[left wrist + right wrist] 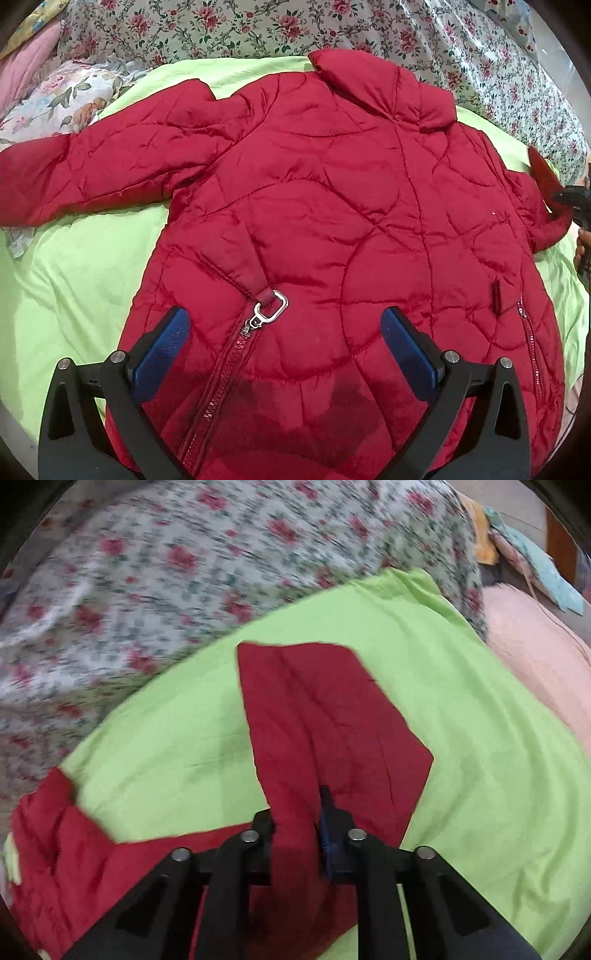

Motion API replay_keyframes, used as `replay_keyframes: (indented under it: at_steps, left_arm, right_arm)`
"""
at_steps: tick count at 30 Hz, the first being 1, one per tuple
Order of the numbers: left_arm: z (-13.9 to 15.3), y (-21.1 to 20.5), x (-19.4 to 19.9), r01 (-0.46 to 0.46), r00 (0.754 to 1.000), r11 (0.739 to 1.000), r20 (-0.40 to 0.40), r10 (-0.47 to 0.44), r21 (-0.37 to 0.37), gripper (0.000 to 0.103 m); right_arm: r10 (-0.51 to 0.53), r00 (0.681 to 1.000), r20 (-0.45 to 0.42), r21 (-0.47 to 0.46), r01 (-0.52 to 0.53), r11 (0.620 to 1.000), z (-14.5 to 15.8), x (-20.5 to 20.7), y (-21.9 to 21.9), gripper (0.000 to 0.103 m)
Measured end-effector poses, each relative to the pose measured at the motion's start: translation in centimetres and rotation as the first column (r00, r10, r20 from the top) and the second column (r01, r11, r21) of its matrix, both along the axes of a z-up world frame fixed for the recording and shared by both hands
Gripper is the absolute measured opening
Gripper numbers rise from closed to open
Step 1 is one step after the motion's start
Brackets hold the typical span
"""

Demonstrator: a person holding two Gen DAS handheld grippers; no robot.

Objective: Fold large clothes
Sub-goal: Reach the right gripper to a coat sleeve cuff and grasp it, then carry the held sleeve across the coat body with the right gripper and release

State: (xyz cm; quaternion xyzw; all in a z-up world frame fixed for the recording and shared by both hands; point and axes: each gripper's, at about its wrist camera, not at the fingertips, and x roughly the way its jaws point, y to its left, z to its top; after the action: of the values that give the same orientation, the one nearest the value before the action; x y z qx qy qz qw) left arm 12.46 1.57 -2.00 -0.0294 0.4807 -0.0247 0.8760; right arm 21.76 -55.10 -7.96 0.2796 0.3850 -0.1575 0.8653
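A red quilted jacket [332, 206] lies spread front-up on a lime green sheet [74, 280], collar at the far side, one sleeve stretched out to the left. A silver clip [271, 308] hangs at its zipper. My left gripper [284, 332] is open and empty, hovering over the jacket's lower front. My right gripper [295, 812] is shut on the jacket's right sleeve [332, 716] and holds it lifted above the green sheet [480, 738]. In the left wrist view the right gripper [574, 199] shows at the far right edge, on the sleeve end.
A floral bedspread [258, 26] lies behind the green sheet. A floral pillow [55, 99] and pink cloth [22, 66] sit at the far left. A pink blanket [543, 657] lies to the right. The right wrist view is motion-blurred.
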Motion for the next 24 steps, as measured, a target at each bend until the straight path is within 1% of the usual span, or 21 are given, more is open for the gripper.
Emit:
replay_keyframes:
  at_steps: [2, 5, 9, 11, 12, 15, 18, 20, 22, 24]
  left_arm:
    - [0.2, 0.1, -0.2, 0.004, 1.0, 1.0, -0.001, -0.004, -0.022, 0.103]
    - [0.5, 0.0, -0.5, 0.008, 1.0, 0.999, 0.004, -0.008, -0.042, 0.103]
    - [0.7, 0.0, -0.9, 0.02, 1.0, 0.997, 0.008, -0.019, -0.074, 0.103]
    - [0.8, 0.2, -1.0, 0.022, 1.0, 0.996, 0.009, -0.022, -0.088, 0.103]
    - [0.8, 0.4, -1.1, 0.023, 1.0, 0.995, 0.009, -0.022, -0.096, 0.103]
    - [0.8, 1.1, -1.2, 0.023, 1.0, 0.992, 0.008, -0.022, -0.126, 0.103]
    - [0.6, 1.9, -1.1, 0.025, 1.0, 0.987, 0.004, -0.025, -0.156, 0.103]
    - [0.5, 2.6, -0.9, 0.03, 0.999, 0.981, -0.004, -0.032, -0.191, 0.103]
    - [0.3, 3.3, -0.6, 0.034, 0.999, 0.973, -0.016, -0.039, -0.228, 0.103]
    - [0.1, 4.0, 0.1, 0.04, 0.998, 0.958, -0.029, -0.05, -0.282, 0.103]
  right_arm:
    - [0.052, 0.997, 0.053, 0.011, -0.052, 0.999, 1.3, -1.0, 1.4, 0.012]
    - [0.148, 0.98, 0.133, 0.02, -0.151, 0.988, 3.2, -2.6, 4.7, 0.012]
    - [0.27, 0.94, 0.207, 0.009, -0.278, 0.961, 5.9, -4.0, 10.2, 0.012]
    - [0.347, 0.908, 0.234, 0.003, -0.358, 0.934, 6.7, -4.5, 13.6, 0.012]
    - [0.372, 0.898, 0.237, -0.001, -0.382, 0.924, 6.9, -4.7, 14.7, 0.012]
    - [0.472, 0.851, 0.23, -0.005, -0.484, 0.875, 6.6, -5.0, 19.5, 0.013]
    - [0.564, 0.8, 0.203, -0.019, -0.573, 0.82, 5.6, -4.7, 23.9, 0.012]
    - [0.627, 0.757, 0.184, -0.026, -0.634, 0.773, 4.6, -4.6, 26.5, 0.013]
    - [0.69, 0.702, 0.175, -0.055, -0.693, 0.719, 4.1, -4.7, 28.7, 0.013]
    - [0.744, 0.649, 0.158, -0.089, -0.741, 0.665, 3.7, -4.9, 30.7, 0.013]
